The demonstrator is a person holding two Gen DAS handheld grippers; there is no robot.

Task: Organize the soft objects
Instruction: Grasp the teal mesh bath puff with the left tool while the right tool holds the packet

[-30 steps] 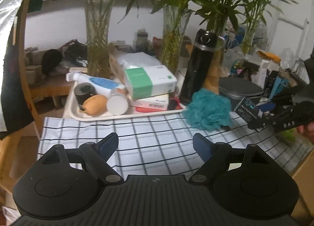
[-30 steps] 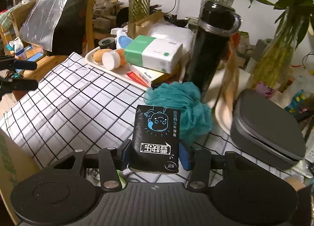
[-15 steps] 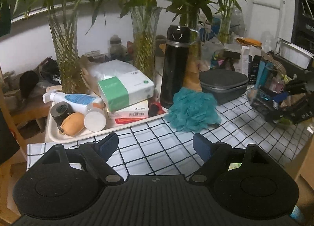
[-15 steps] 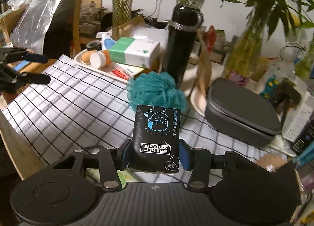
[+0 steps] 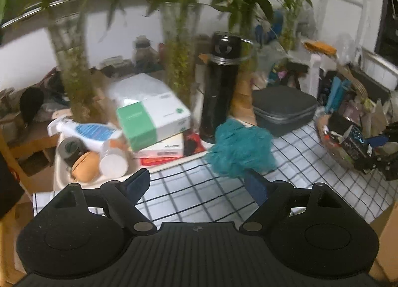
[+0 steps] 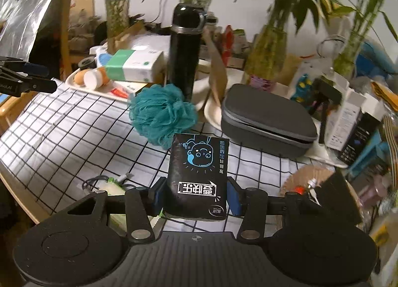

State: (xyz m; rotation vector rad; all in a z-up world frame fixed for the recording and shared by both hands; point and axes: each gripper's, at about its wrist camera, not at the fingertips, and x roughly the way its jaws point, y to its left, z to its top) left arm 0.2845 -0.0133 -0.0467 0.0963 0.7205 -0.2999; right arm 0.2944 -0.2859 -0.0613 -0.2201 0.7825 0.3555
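Observation:
My right gripper point(image 6: 196, 195) is shut on a black tissue pack point(image 6: 199, 170) with a blue cartoon face, held above the checked tablecloth point(image 6: 62, 132). Just beyond the pack lies a teal mesh bath sponge point(image 6: 161, 112). In the left wrist view my left gripper point(image 5: 199, 183) stands open and empty over the cloth, with the teal bath sponge point(image 5: 240, 150) just ahead of its right finger. The right gripper with its black pack point(image 5: 355, 142) shows at the far right of that view, and the left gripper point(image 6: 32, 78) at the far left of the right wrist view.
A white tray point(image 5: 59, 170) holds a green and white tissue box point(image 5: 151, 120), a spray bottle point(image 5: 92, 132) and small jars. A tall black flask point(image 6: 184, 50) and a grey zip case point(image 6: 266, 120) stand behind the sponge, with glass vases of bamboo. A cluttered basket point(image 5: 348, 132) is at the right.
Both views have swung across the table: in the left view the tray and sponge slid left and closer; in the right view the sponge and flask shifted left. The pack stays gripped.

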